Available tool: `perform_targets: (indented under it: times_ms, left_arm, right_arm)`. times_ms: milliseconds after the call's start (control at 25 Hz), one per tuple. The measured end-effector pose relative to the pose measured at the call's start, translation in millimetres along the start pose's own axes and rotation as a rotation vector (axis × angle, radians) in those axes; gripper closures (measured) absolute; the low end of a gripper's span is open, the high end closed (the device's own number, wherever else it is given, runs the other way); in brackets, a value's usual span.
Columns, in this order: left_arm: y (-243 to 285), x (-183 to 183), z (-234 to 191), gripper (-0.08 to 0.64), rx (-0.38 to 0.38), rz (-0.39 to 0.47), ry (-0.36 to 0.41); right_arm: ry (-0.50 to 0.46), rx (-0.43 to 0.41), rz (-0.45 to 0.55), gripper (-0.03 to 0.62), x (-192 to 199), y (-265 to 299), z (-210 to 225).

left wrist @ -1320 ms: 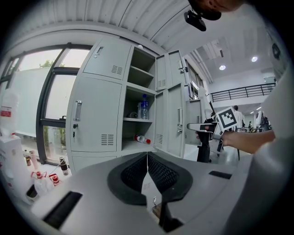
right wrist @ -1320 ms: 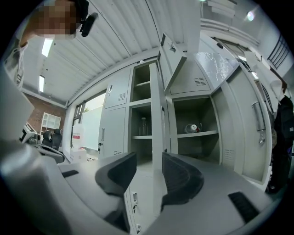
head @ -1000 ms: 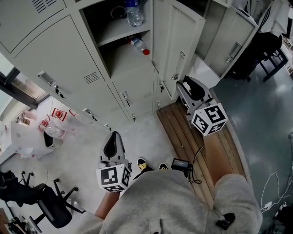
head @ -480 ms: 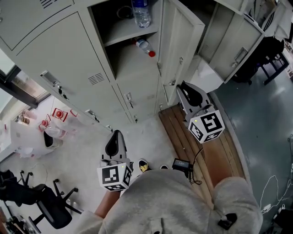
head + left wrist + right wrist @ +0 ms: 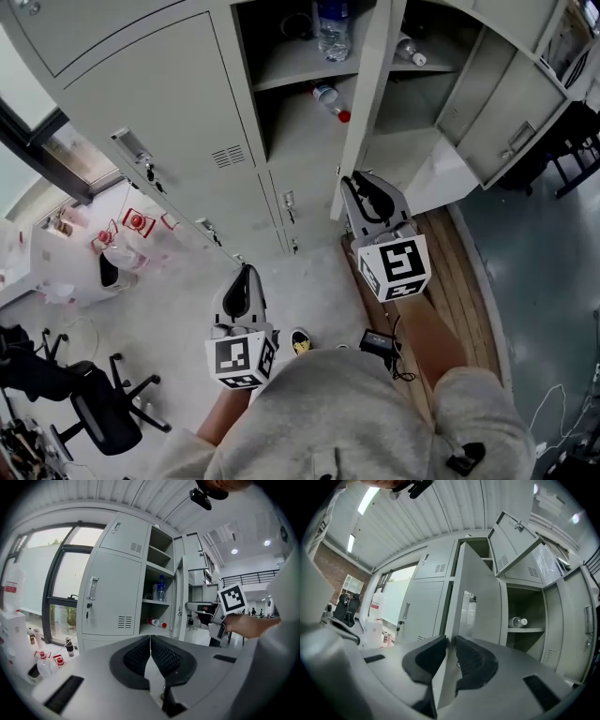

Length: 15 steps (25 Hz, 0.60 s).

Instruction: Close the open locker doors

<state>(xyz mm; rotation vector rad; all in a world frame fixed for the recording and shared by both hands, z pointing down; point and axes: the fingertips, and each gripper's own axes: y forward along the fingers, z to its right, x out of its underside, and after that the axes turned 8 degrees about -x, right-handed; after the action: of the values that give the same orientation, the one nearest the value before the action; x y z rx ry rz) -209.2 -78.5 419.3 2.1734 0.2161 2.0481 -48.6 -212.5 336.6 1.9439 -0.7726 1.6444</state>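
A tall grey locker door [image 5: 370, 103] stands open, edge-on to me, between two open compartments. My right gripper [image 5: 349, 183] is at its lower free edge; its jaws have just been closing and the door's edge [image 5: 476, 611] sits between the pads, which clamp it. The open locker [image 5: 295, 84] left of the door holds bottles [image 5: 333, 28]. Another door [image 5: 511, 103] hangs open farther right. My left gripper [image 5: 246, 272] hovers low over the floor, shut and empty, with its pads meeting [image 5: 150, 637].
A wooden bench [image 5: 469, 281] runs along the lockers at the right. A black office chair [image 5: 94, 412] and a white stand with small bottles [image 5: 122, 253] are at the left. A lifted upper door [image 5: 513, 541] juts out above the right compartment.
The right gripper closed on the door's edge and moved left, swinging the door toward the open locker. The left gripper shifted a little.
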Motion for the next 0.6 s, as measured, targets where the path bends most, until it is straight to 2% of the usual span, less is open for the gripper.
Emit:
perform_targets:
  times_ms: [600]
  left_arm:
    - [-18, 7, -59, 0.548, -0.099, -0.011, -0.021]
  right_arm:
    - [0.022, -0.007, 0.006, 0.517, -6, 74, -29]
